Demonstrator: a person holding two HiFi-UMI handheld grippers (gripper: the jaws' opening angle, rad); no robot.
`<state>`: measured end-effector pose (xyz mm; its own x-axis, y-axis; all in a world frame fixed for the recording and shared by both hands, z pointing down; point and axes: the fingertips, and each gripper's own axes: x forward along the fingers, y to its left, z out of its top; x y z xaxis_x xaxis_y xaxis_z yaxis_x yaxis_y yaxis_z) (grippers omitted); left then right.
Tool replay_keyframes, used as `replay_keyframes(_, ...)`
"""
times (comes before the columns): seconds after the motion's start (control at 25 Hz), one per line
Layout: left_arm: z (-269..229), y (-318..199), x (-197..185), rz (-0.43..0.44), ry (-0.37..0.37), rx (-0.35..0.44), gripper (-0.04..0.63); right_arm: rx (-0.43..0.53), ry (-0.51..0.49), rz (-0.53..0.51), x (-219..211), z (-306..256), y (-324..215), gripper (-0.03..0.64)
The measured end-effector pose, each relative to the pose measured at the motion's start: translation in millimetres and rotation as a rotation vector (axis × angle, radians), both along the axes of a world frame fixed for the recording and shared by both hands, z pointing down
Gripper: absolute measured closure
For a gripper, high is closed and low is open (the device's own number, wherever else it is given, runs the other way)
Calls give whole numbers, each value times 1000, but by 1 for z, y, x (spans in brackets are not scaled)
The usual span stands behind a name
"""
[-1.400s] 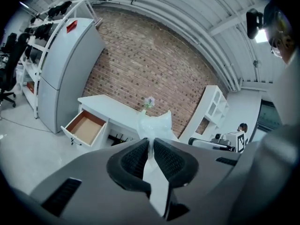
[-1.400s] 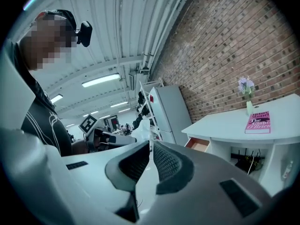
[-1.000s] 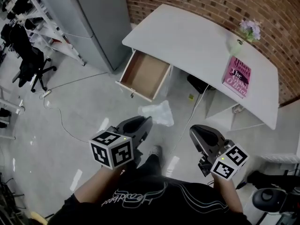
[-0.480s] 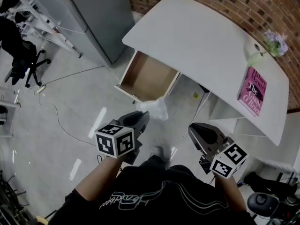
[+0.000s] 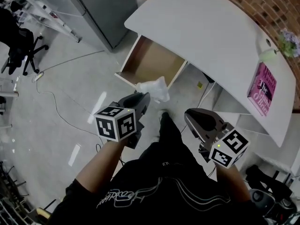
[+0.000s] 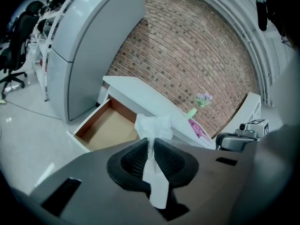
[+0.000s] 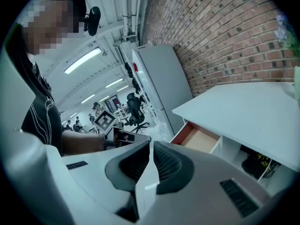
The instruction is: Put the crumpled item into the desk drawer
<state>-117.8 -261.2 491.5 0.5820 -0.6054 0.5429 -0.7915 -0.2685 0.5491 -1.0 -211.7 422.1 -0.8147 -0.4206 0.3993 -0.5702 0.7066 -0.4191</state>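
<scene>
A crumpled white item (image 5: 153, 88) sticks out from the jaws of my left gripper (image 5: 145, 97), which is shut on it. In the left gripper view the crumpled item (image 6: 153, 124) bulges past the pads, and a flat strip of it runs back between them. It hangs just short of the front edge of the open desk drawer (image 5: 153, 63), whose brown inside is bare. The drawer (image 6: 108, 127) lies straight ahead and below. My right gripper (image 5: 189, 118) is held to the right, shut with nothing between its pads (image 7: 164, 160).
The white desk (image 5: 201, 27) carries a pink book (image 5: 264, 83) and a small vase of flowers (image 5: 282, 45) at its right end. A grey cabinet (image 5: 101, 8) stands left of the drawer. A cable (image 5: 58, 111) lies on the floor, and an office chair (image 5: 18, 50) is far left.
The person has stepped closer to the desk. My left gripper has carried the crumpled item forward, from over the floor to the drawer's front edge. The right gripper kept its place alongside.
</scene>
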Motion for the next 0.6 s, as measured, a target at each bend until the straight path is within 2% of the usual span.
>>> replay_keyframes(0.6, 70, -106, -18, -37, -49, -129, 537, -60, 39, -66, -18, 50, -92, 561)
